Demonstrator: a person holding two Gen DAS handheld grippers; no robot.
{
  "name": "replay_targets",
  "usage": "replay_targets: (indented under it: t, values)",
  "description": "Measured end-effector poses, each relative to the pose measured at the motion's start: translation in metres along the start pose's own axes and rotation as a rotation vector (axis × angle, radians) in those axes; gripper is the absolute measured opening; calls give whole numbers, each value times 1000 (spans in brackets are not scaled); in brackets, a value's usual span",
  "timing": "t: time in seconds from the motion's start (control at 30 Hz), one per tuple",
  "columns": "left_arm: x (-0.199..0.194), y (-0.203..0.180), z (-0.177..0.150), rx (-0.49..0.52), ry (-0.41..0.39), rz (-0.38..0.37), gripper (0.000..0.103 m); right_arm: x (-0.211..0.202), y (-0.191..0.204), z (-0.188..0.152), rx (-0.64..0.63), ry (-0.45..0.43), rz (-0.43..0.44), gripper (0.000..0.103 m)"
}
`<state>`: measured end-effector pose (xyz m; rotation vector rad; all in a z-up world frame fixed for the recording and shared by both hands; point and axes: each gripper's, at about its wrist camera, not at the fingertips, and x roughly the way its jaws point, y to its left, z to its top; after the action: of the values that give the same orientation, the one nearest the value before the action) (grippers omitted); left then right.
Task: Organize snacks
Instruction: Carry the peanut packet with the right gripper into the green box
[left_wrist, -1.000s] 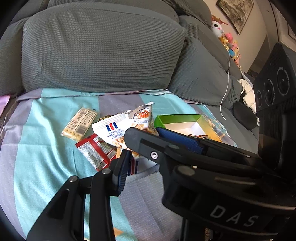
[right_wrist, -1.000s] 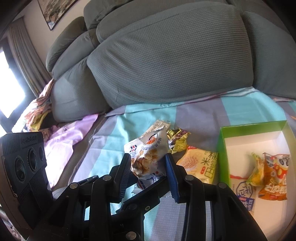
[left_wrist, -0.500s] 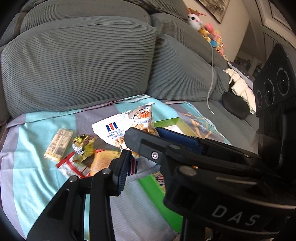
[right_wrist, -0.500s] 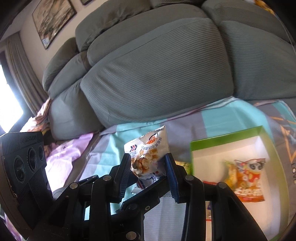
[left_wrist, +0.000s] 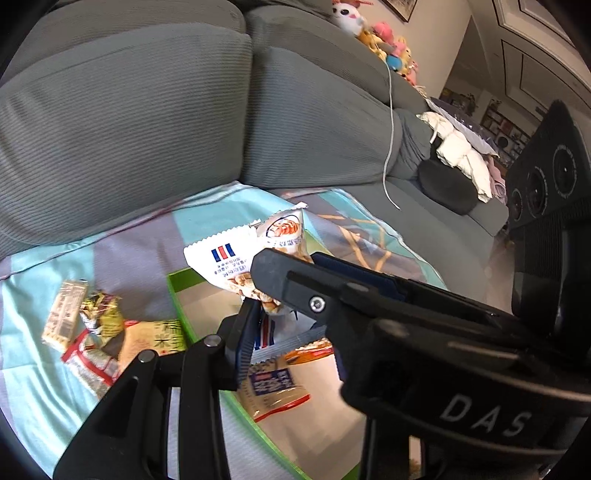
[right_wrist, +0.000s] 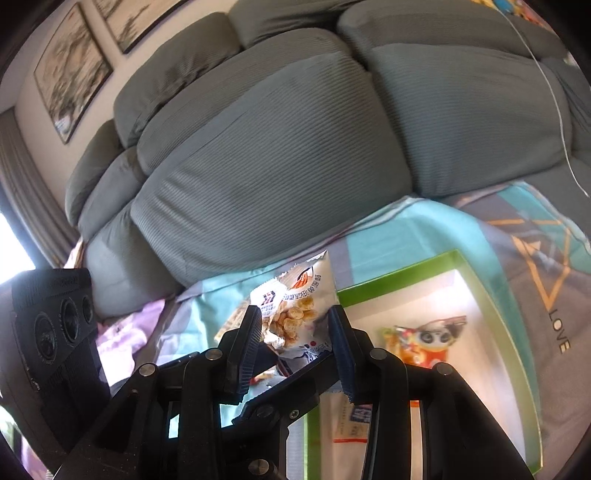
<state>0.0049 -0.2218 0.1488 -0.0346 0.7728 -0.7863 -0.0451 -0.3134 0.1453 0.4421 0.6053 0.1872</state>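
Both grippers pinch one white bag of puffed snacks (left_wrist: 236, 266) (right_wrist: 295, 310) and hold it in the air above the near-left part of the green-rimmed box (left_wrist: 173, 291) (right_wrist: 391, 280). My left gripper (left_wrist: 273, 310) is shut on the bag's lower part. My right gripper (right_wrist: 297, 332) is shut on it from the other side. Inside the box lie an orange cartoon packet (right_wrist: 424, 347) and a flat white and blue packet (left_wrist: 269, 384) (right_wrist: 351, 417). Several loose snack packets (left_wrist: 92, 339) lie on the striped cloth left of the box.
The box stands on a teal and grey striped cloth (left_wrist: 44, 387) (right_wrist: 406, 229) over a grey sofa with big back cushions (left_wrist: 129, 122) (right_wrist: 277, 166). A black cushion (left_wrist: 447, 188), white bundle and plush toys (left_wrist: 384, 48) lie far right. Pink cloth (right_wrist: 125, 332) lies left.
Both grippers have carried the bag to the right, from over the loose packets to over the green box. The grip on the bag is unchanged.
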Motion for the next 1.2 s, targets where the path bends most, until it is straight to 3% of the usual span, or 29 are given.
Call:
replay_targets:
  t: [0.63,1.2]
  values:
    - [56,-19,3,-8,125,-28,33,14,-68,2,158,51,-34,41]
    - [88,-14,1,-32,210,-57,33,34,-98,-2,268,95,-71,41]
